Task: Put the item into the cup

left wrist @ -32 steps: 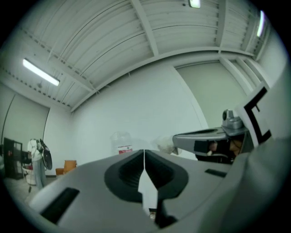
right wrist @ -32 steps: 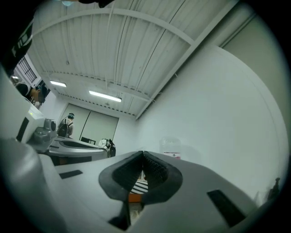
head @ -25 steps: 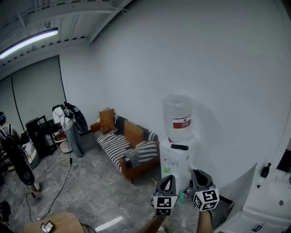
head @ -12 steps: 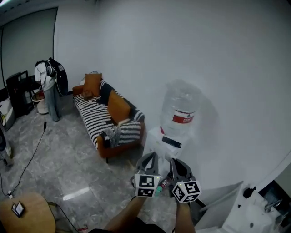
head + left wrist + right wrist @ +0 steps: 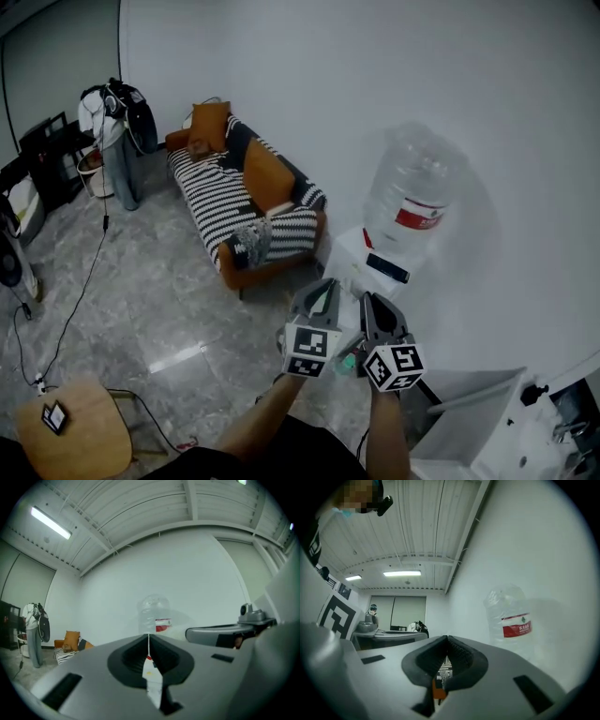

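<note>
No cup and no loose item shows in any view. Both grippers are held up side by side in front of the person, over the grey floor and short of a water dispenser (image 5: pixel 370 267). My left gripper (image 5: pixel 323 286) is shut, its jaw tips meeting with nothing between them (image 5: pixel 149 637). My right gripper (image 5: pixel 371 302) is also shut on nothing (image 5: pixel 447 640). Each gripper view looks past its closed jaws at the dispenser's big clear bottle (image 5: pixel 154 616) (image 5: pixel 508 616).
A striped sofa (image 5: pixel 248 202) with orange cushions stands along the white wall. A clothes rack (image 5: pixel 117 122) is at the back left. A round wooden table (image 5: pixel 70 441) is at lower left, a white counter (image 5: pixel 506 422) at lower right. Something small and green (image 5: pixel 349 361) shows between the grippers.
The head view has swung down and around, so sofa and dispenser now sit higher and closer. Both grippers stay shut, side by side, and have risen slightly in the picture.
</note>
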`<state>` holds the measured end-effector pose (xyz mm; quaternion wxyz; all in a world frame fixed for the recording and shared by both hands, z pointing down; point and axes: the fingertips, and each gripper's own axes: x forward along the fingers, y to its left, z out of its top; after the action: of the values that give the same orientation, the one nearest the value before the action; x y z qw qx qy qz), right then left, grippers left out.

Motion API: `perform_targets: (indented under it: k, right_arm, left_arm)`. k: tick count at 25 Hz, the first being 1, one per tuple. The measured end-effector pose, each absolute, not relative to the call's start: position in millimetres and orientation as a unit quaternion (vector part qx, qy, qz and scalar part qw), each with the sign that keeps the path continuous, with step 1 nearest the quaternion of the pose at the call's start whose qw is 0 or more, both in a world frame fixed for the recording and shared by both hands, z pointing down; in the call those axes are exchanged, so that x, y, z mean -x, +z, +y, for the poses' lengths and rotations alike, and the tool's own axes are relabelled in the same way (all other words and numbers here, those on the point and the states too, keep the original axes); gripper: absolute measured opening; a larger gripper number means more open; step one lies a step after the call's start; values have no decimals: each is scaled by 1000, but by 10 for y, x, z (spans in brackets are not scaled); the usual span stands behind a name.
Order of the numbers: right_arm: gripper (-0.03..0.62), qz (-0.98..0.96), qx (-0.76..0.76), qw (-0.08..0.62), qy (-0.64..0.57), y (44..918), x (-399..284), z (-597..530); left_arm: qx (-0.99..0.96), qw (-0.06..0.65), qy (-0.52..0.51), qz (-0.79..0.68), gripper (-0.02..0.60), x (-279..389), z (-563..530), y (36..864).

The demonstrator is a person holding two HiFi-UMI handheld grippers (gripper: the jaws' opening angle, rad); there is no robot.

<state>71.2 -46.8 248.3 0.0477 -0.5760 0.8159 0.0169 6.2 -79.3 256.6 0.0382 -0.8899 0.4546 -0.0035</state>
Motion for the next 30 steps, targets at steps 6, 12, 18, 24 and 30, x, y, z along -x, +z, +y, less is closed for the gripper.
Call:
perform_targets:
  k: [6,12,18,24,30]
  right_arm:
    - [12,810,586,23,-8,2729,-648,-572]
    - [12,818,575,-8,-1,2691,-534,-626]
    - [11,813,579,-59,-14,2895,-463,-749]
    - [12,841,538,-29,-58,2997,-330,-692]
    - [12,825,560,-65,-33,3041,-509,-584]
  left_arm:
    - [895,3,-12,445,14,-16,-901,2813]
    - [889,-28,1,456,14,119,-993,2862]
    - [890,-85,17,447,14,263,-999,3105]
    - [877,-148,11,457,14,405,-1000,3458]
    - [894,-121,-16,430,14,195,-902,3380]
